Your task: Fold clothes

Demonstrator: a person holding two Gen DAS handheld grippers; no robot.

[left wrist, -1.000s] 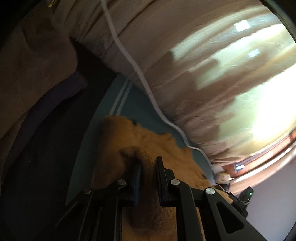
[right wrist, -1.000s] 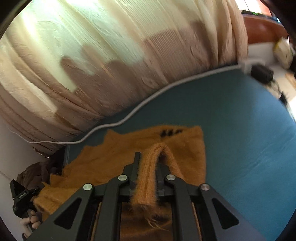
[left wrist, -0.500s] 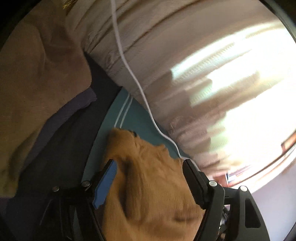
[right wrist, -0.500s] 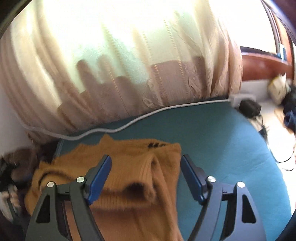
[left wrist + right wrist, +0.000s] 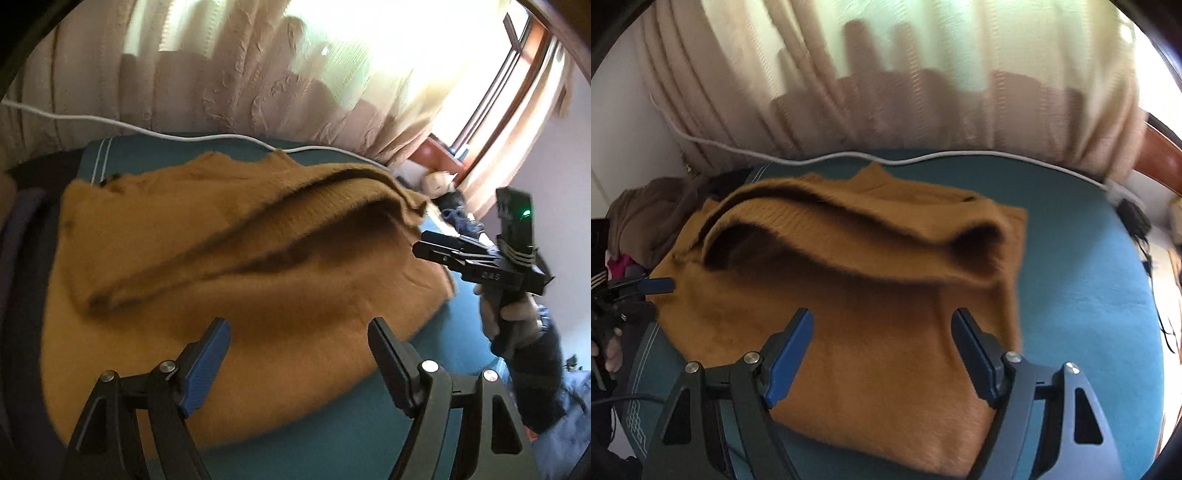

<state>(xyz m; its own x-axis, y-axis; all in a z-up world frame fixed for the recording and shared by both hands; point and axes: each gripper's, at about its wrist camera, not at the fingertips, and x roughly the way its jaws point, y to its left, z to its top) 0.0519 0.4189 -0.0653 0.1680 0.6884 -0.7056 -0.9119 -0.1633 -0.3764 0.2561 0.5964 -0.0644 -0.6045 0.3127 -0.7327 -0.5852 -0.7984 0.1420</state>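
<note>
A fuzzy mustard-brown sweater lies folded on the teal bed cover, its upper layer draped loosely with a raised fold across the middle. It also shows in the right wrist view. My left gripper is open and empty, just above the sweater's near edge. My right gripper is open and empty, above the sweater's near half. The right gripper also shows from the side in the left wrist view, at the sweater's right end.
A beige curtain hangs behind the bed, with a white cable along its foot. A brown garment pile lies at the left. Dark clutter and a charger sit at the right. Bare teal cover lies right of the sweater.
One second ago both grippers were shut on the sweater's edge. Both have opened and let go, the fold has dropped onto the sweater, and both grippers have drawn back.
</note>
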